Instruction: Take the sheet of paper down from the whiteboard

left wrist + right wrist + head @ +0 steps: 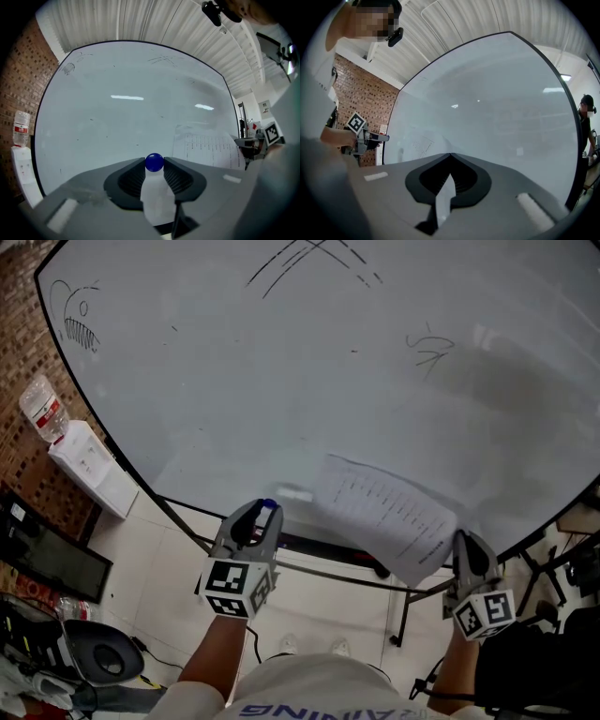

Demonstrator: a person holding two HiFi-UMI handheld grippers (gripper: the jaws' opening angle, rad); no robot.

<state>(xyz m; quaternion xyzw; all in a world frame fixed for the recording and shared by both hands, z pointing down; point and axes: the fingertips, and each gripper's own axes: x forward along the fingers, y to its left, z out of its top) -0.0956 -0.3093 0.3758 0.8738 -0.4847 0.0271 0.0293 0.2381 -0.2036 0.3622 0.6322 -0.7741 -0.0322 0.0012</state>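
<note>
The printed sheet of paper [389, 517] lies slanted low on the whiteboard [281, 381], and its lower right corner curls off the surface. My right gripper [463, 540] is shut on that corner. In the right gripper view its jaws [450, 154] meet at the tips with a thin white strip between them. My left gripper [266, 510] hangs to the left of the sheet, just in front of the board's bottom edge. It is shut on a small blue magnet [154, 162] with a white body. The left gripper view has the sheet [206, 150] to the right.
A white water dispenser [89, 465] with a bottle stands at the left by a brick wall [19, 352]. The board's black stand legs [398, 610] run along the floor below. Dark bags and gear [56, 634] lie bottom left. Another person [586, 117] stands at the far right.
</note>
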